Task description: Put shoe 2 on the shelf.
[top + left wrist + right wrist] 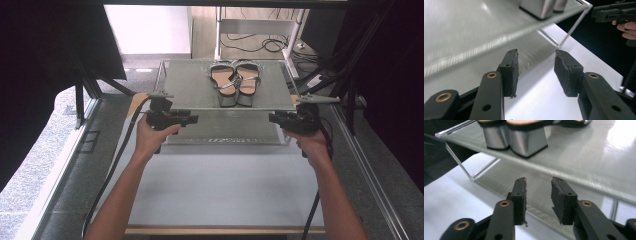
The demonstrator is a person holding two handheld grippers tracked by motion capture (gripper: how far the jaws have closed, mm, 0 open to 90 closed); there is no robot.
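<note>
- White tabletop [215,185] fills the lower half of the high view, with a grey two-tier shoe rack [190,85] at the frame's centre and cables on the floor beyond it at the top.
- A pair of silver block-heel sandals [235,82] sits side by side on the rack's upper shelf, right of centre, heels toward me.
- Cut off: in the right gripper view I see just the two heels and the soles' edges at the top of the frame; in the left gripper view the heels are cropped at the top edge, and the shelf is streaked with motion blur.
- I hold the left gripper [170,118] at the rack's near left corner, forearm rising from the bottom of the frame, jaws turned inward toward the centre.
- The right gripper [292,121] mirrors it at the near right corner, just beside the rack's frame.
- Both pairs of jaws stand apart with nothing between the pads; each gripper view shows bare shelf and table through the gap.
</note>
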